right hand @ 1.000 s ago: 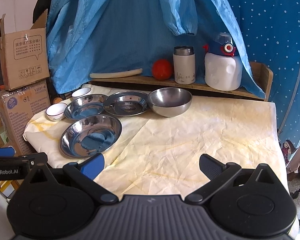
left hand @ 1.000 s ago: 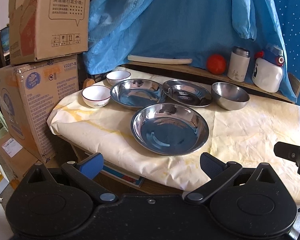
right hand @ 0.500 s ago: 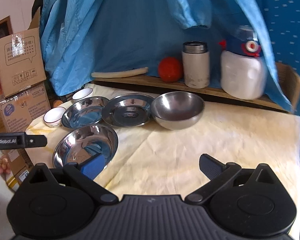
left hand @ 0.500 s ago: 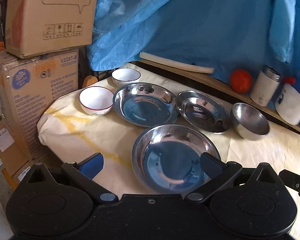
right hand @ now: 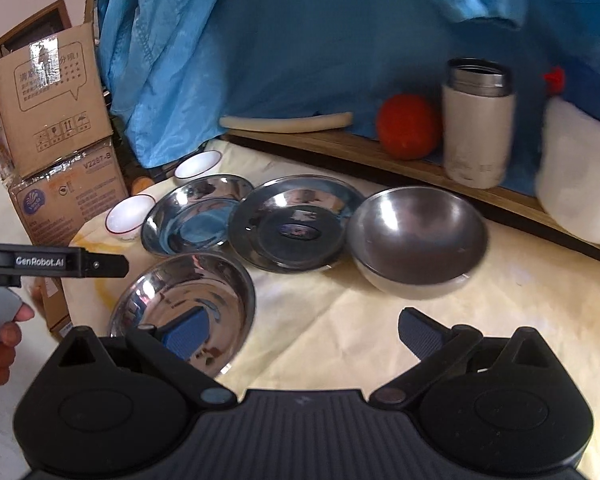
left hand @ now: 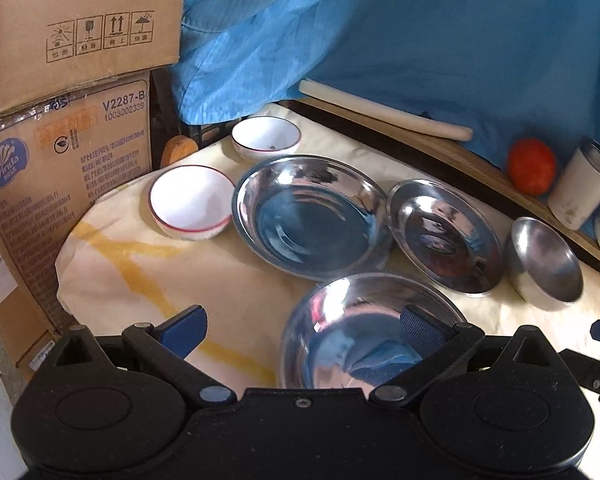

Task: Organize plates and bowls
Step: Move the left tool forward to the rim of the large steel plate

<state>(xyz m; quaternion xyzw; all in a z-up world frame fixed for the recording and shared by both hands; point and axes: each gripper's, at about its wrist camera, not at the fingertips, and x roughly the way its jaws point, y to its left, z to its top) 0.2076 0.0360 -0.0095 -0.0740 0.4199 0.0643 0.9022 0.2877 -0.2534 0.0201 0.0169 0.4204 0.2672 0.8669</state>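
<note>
Table (right hand: pixel 440 320) under a crumpled cream cloth (left hand: pixel 148 280), yellow streaks on it. Directly on the cloth: steel dish (left hand: pixel 360 332) under the left gripper's right finger, also under the right gripper's left finger. Ahead of the fingers: big steel dish (left hand: pixel 312 216), flat steel plate (left hand: pixel 444 236) touching it, steel bowl (left hand: pixel 548 264). Two white bowls (left hand: pixel 192 200) (left hand: pixel 266 138) sit forward-left of the left fingers.

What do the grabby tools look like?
Each tool is chunky black plastic with two round discs, silver rivets, and blue ribbed pads on its fingers. The left one's side reads GenRobot.AI in white.
</note>
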